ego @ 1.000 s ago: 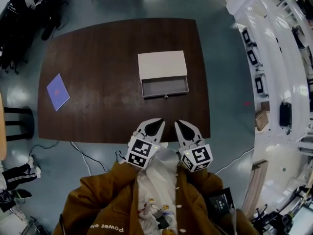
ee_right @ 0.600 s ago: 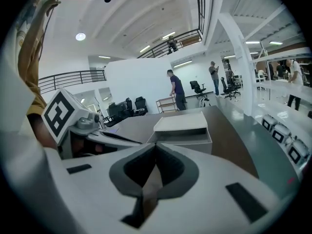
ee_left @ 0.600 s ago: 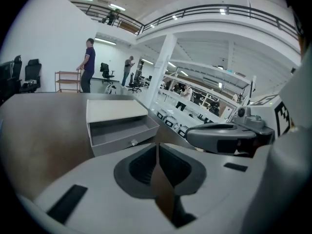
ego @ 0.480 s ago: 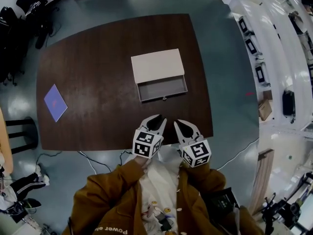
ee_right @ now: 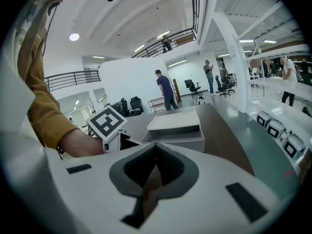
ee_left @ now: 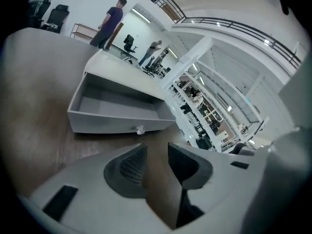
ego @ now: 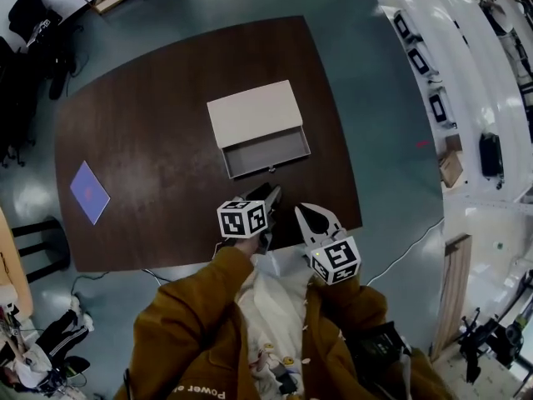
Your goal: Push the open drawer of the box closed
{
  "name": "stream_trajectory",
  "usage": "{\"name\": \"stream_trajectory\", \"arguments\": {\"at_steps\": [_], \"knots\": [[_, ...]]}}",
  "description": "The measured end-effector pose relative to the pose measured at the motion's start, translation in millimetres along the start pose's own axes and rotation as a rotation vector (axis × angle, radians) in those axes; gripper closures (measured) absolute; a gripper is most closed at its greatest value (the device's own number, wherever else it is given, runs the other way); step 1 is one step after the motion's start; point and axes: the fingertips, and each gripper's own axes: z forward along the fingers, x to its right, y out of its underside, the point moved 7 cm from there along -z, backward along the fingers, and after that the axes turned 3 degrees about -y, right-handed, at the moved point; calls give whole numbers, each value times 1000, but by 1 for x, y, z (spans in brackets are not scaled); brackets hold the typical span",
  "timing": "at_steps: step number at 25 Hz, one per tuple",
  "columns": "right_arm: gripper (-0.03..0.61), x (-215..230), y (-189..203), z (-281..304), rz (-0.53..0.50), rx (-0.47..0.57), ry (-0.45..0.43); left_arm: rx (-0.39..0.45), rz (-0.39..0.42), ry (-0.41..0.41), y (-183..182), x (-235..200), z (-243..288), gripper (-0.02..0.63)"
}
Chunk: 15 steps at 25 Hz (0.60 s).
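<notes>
The cream box [ego: 254,113] sits in the middle of the dark wooden table [ego: 150,148]. Its grey drawer [ego: 266,152] is pulled out toward me, with a small knob [ego: 272,170] on the front. My left gripper [ego: 268,198] hovers over the table just short of that knob. In the left gripper view the drawer [ee_left: 117,108] and knob [ee_left: 140,129] lie straight ahead, and the left gripper [ee_left: 157,152] jaws are opening with nothing between them. My right gripper [ego: 302,212] stays at the table's near edge, and in its own view the right gripper [ee_right: 156,147] is shut and empty.
A blue square sheet [ego: 89,192] lies at the table's left side. A black stool [ego: 33,240] stands off the left edge, and cables trail on the floor [ego: 391,140] nearby. People and office chairs are far off in the background.
My left gripper has moved forward from the table edge toward the drawer front and its jaws have parted. The right gripper has stayed by the near edge.
</notes>
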Motion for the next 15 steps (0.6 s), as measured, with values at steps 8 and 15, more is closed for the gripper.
{"name": "stream_trajectory", "arguments": {"at_steps": [8,15], "knots": [[575,8,-2,-2,19,-1,24,-26,-100,-2,-17,-14,25,488],[575,8,2,-3,41,-7,29,-51,-115,-41,-25,-19,41,488]]}}
